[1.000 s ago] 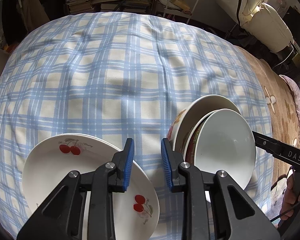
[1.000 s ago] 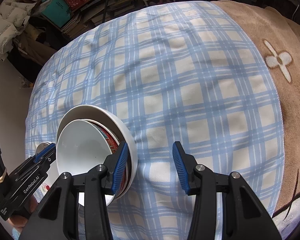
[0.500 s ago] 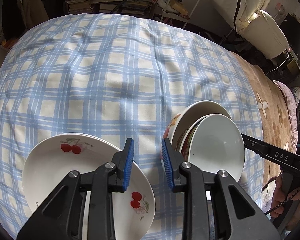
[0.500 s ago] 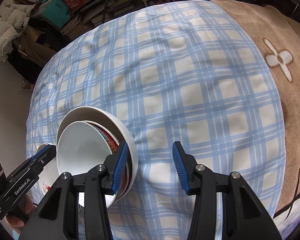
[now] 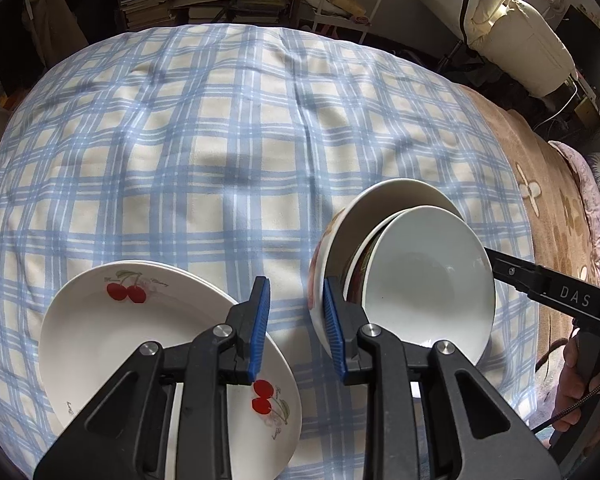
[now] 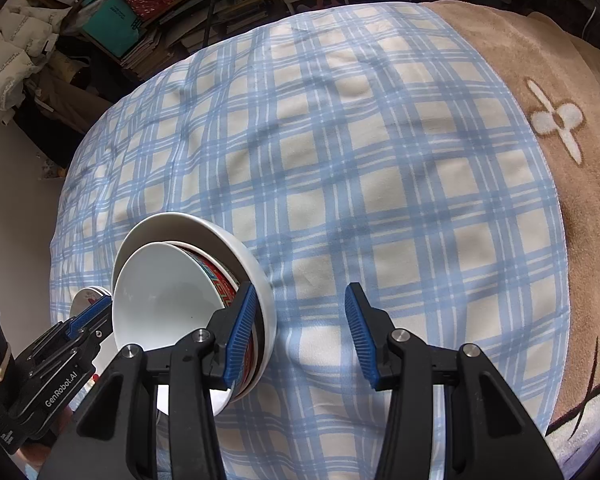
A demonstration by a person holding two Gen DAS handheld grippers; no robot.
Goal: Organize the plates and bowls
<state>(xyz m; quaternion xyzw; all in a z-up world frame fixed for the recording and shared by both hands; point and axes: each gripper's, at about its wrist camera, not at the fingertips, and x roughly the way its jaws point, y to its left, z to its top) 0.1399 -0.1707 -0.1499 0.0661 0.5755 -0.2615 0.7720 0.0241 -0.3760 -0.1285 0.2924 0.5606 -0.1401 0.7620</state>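
The cherry plate (image 5: 100, 332) looks like glazed ceramic, smooth and glossy white with printed red fruit. The nested bowls (image 5: 420, 280) share that shiny glaze; the inner one (image 6: 216, 276) carries a red patterned outside. The checked cloth (image 5: 220, 160) is soft, matt fabric with gentle creases, and the brown blanket (image 6: 560, 80) beside it looks fuzzy and plush. Each tool, left (image 5: 296, 332) and right (image 6: 300, 332), is matt black plastic with ribbed blue rubbery pads (image 6: 240, 332) and bright metal screws (image 5: 148, 347).

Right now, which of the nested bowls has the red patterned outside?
The middle bowl, sandwiched between the plain white inner bowl and the larger outer bowl, which has a white rim.
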